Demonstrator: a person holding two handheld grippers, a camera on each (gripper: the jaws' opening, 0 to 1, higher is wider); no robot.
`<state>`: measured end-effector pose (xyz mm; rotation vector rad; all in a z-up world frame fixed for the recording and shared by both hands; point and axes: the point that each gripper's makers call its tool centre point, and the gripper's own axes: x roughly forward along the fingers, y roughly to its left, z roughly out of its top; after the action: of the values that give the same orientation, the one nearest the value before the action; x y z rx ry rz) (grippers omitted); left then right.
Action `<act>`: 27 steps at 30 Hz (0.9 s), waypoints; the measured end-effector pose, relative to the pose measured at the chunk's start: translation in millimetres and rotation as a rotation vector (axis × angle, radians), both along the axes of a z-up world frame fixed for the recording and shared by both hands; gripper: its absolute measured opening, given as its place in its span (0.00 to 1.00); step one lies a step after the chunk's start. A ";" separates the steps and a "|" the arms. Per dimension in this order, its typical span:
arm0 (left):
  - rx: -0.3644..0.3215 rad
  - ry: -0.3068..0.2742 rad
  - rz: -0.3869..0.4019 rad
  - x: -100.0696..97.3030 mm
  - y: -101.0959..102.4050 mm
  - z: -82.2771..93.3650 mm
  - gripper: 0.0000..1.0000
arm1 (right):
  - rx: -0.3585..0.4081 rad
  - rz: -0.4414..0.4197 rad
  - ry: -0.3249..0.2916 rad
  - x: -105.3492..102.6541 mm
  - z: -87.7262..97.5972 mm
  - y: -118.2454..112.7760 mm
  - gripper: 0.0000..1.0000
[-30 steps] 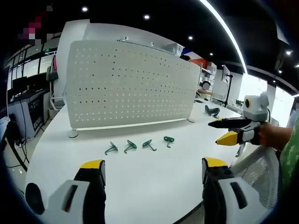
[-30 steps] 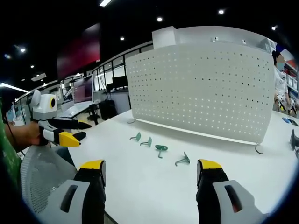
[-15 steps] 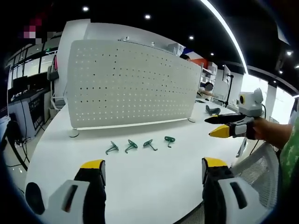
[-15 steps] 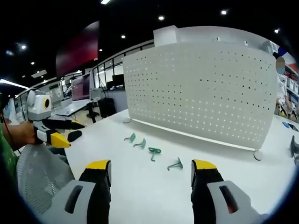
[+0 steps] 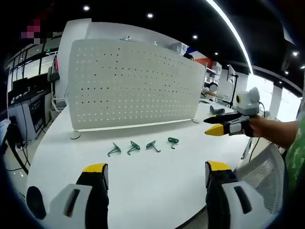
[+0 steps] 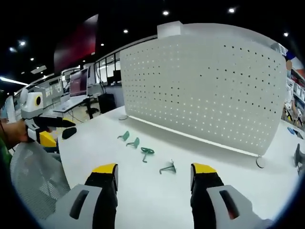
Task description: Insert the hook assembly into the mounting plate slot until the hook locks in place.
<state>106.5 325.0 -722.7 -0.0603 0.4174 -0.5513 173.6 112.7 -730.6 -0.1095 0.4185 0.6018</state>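
A white perforated mounting plate (image 5: 133, 86) stands upright across the white table (image 5: 143, 181). In front of it several green hooks lie in a row, from the leftmost hook (image 5: 113, 151) to the rightmost hook (image 5: 172, 142). My left gripper (image 5: 156, 174) hangs open near the table's front edge, nothing between its jaws. My right gripper (image 5: 212, 125) hovers at the right, above the table. In the right gripper view the plate (image 6: 205, 95) is close, my right gripper (image 6: 155, 174) is open and empty, and the nearest hook (image 6: 167, 167) lies just beyond its jaws. My left gripper (image 6: 57, 130) shows at the left.
A grey mesh chair back (image 5: 259, 164) stands at the table's near edge, also seen as mesh (image 6: 33, 183). A dark object (image 5: 217, 112) lies on the far right of the table. The plate rests on round feet (image 5: 75, 137). Desks and monitors stand behind.
My right gripper has moved forward over the table towards the hooks and the plate, which look larger in its view. The left gripper and the hooks have stayed put.
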 end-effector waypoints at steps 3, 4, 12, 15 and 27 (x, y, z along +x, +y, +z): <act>0.003 0.001 -0.001 0.0 0.0 -0.6 0.85 | -0.005 -0.004 0.001 7.2 -3.2 -2.8 0.59; 0.006 0.003 0.001 0.0 0.3 -1.1 0.85 | -0.006 -0.007 0.012 10.2 -5.9 -4.2 0.58; 0.007 0.007 0.015 0.6 3.2 -1.9 0.84 | 0.013 -0.008 0.042 21.9 -17.2 -4.9 0.51; 0.007 0.005 0.019 0.7 3.6 -1.6 0.84 | 0.012 -0.005 0.047 24.8 -20.3 -6.1 0.47; 0.006 -0.003 0.032 1.0 5.8 -0.5 0.81 | -0.001 0.002 0.055 42.8 -37.7 -8.5 0.36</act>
<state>107.5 330.8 -723.1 -0.0599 0.4145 -0.5180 216.5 104.3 -768.2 -0.0939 0.4724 0.6077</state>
